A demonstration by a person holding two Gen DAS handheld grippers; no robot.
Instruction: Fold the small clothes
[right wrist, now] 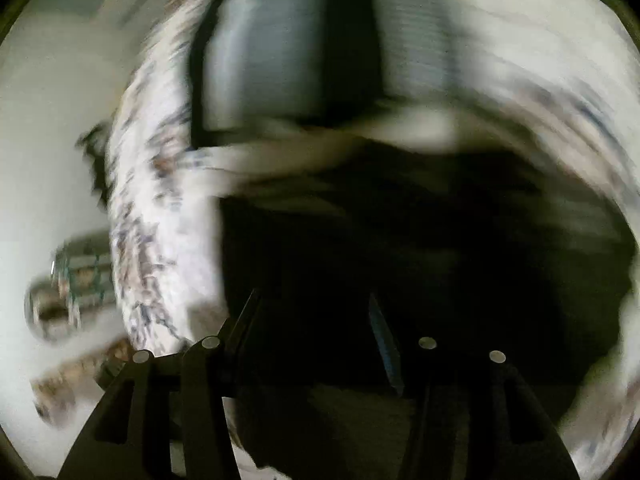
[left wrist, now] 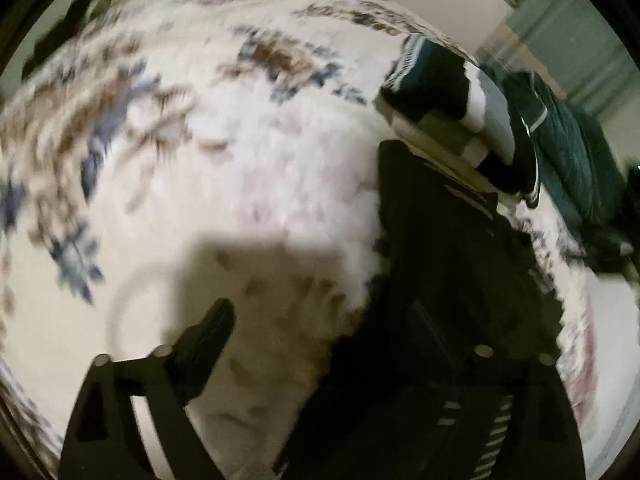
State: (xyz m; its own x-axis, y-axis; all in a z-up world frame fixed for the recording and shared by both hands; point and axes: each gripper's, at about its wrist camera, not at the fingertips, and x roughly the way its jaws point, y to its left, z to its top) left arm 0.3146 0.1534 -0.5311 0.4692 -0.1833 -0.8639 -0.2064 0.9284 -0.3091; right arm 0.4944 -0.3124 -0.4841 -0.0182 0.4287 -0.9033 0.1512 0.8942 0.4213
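Black folded cloth garment (left wrist: 452,264) lies with its long axis running near to far on the white patterned rug (left wrist: 224,168). Left gripper (left wrist: 320,320) points steeply down, fingers wide; right gripper (right wrist: 312,316) is half open above the garment.

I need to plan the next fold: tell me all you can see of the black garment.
The black garment looks like soft dark fabric with no clear markings. It lies flat on the patterned rug, beside a pile of folded clothes. In the right wrist view it fills the space ahead. Blur hides its shape and folds.
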